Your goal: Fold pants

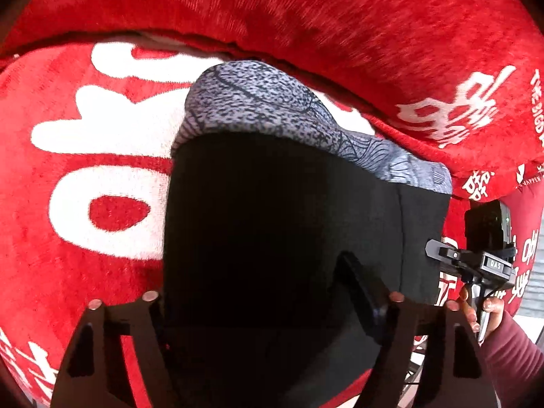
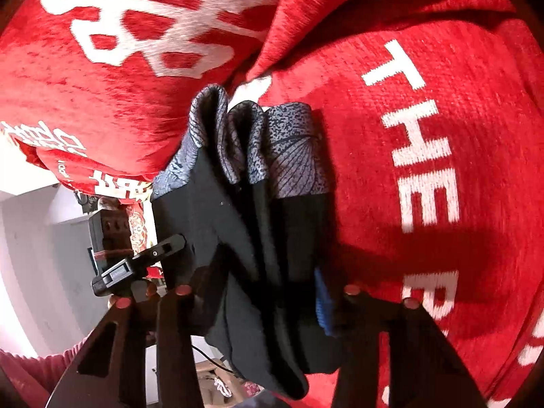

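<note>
left wrist view: both grippers' fingers grip the black pants (image 1: pixel 272 224) over the red blanket (image 1: pixel 85 204); keep edges level, lower the patterned cuffs (image 1: pixel 258 102) flat first.

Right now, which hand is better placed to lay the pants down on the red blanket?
Probably the right. Its tongs hold the pants bunched above open blanket; the left tongs hold them draped by the cushion.

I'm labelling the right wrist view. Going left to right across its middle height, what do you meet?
White wall → left gripper → pants → red blanket with white letters.
</note>
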